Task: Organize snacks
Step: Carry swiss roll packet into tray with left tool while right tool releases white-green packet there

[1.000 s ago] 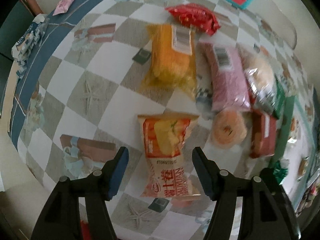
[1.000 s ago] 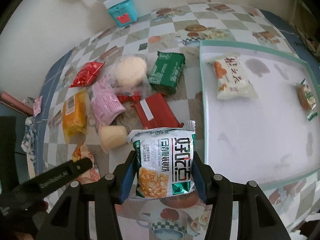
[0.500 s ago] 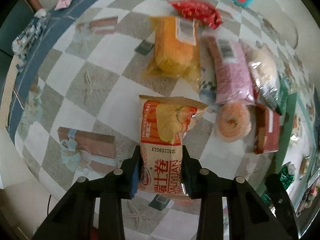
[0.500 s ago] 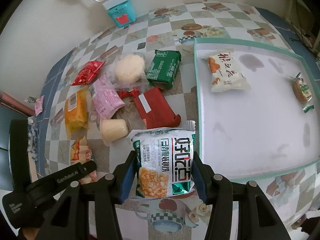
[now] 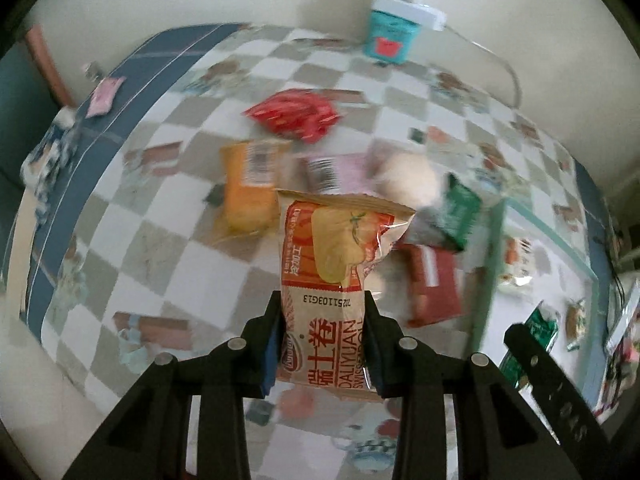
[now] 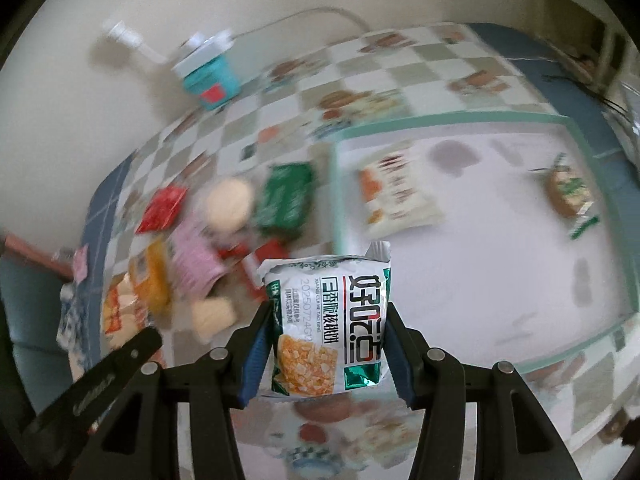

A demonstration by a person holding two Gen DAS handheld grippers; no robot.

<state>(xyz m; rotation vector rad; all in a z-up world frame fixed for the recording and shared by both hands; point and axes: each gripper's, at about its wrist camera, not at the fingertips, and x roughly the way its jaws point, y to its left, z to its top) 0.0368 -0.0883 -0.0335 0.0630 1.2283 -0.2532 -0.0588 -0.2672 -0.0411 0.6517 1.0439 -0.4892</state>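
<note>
- The left gripper (image 5: 323,344) is pointed steeply down at the table, and its 2 black jaws with blue pads are clamped on the lower part of an orange-and-cream plastic Swiss-roll packet (image 5: 326,280).
- The packet is held upright between the jaws, its crimped top edge away from the camera, clear of the checked tablecloth (image 5: 132,248) below.
- The right gripper (image 6: 326,350) is likewise angled steeply downward, and its jaws are closed on the sides of a white-and-green foil biscuit packet (image 6: 328,320).
- That packet is held upright beside the near left corner of the white tray with a teal rim (image 6: 480,264).
- 2 snacks are seen lying in the tray: a white flat packet with orange print (image 6: 396,196) near its far left corner, and a small round biscuit in a clear green-ended wrapper (image 6: 568,192) at its right side.
- A loose cluster of snacks is left on the cloth to the left of the tray: a red crinkled packet (image 5: 296,116), a yellow-orange packet (image 5: 248,188), a pink packet (image 6: 196,256), a green packet (image 6: 284,200) and a dark red flat packet (image 5: 434,284).
- Both views are blurred, so finer detail cannot be told.
- The tip of the left gripper is seen at the lower left of the right wrist view.
</note>
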